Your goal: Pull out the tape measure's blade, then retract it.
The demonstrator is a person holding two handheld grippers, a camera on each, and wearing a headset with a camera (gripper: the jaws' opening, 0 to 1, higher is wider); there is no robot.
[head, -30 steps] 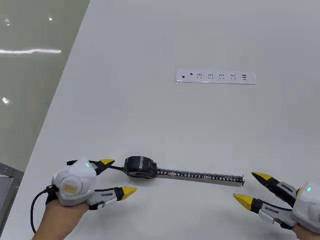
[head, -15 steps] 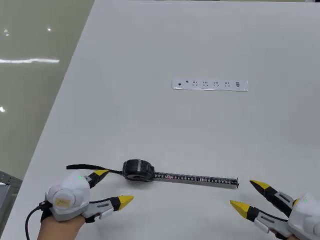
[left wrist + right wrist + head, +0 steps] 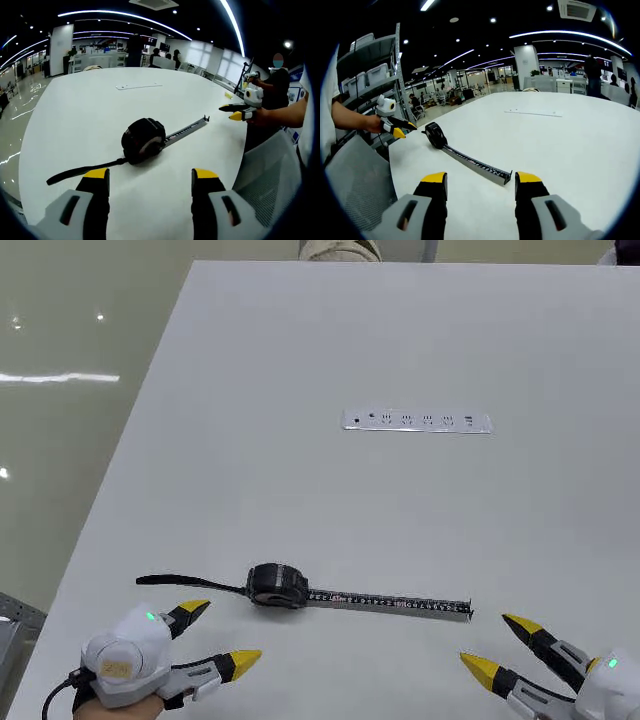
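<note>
We log the tape measure (image 3: pixel 277 585) on the table (image 3: pixel 300 470): blade (image 3: pixel 390 602) to its right, strap (image 3: pixel 185 583) to its left, power strip (image 3: pixel 417 421) well behind, left gripper (image 3: pixel 220 631) in front-left, right gripper (image 3: pixel 495 642) off the blade's end.

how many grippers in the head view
2. The left gripper is at the bottom left, near the tape measure case; the right gripper is at the bottom right, near the end of its blade. Both are open.

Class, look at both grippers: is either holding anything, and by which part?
Nothing is held. The left gripper and the right gripper both have open jaws, clear of the tape measure, which lies on the table with its blade out.
</note>
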